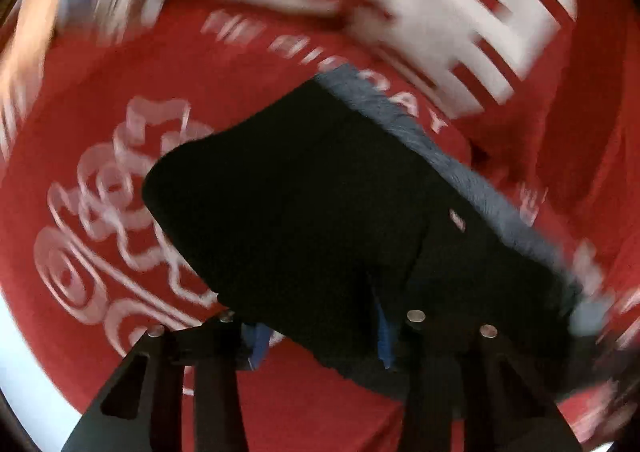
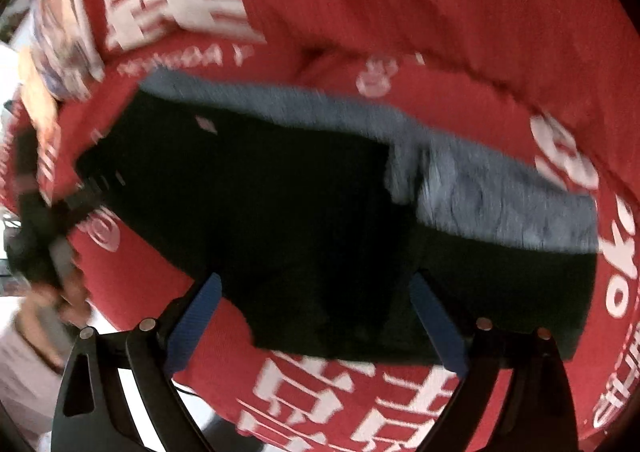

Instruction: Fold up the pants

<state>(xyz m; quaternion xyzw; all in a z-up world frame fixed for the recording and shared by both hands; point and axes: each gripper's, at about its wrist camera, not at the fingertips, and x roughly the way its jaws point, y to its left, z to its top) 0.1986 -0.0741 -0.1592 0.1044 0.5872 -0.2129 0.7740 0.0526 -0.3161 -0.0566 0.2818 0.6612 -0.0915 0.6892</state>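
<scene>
Two grippers over the black pants (image 2: 304,212) on the red cloth (image 2: 400,4): left gripper (image 1: 320,336) pinches the near edge, right gripper (image 2: 316,316) fingers wide. Lift evenly, keep the fold taut.

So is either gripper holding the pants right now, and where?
Right gripper is open, holding nothing. The pants' near edge lies between the left gripper's pads; a firm grip cannot be told.
</scene>
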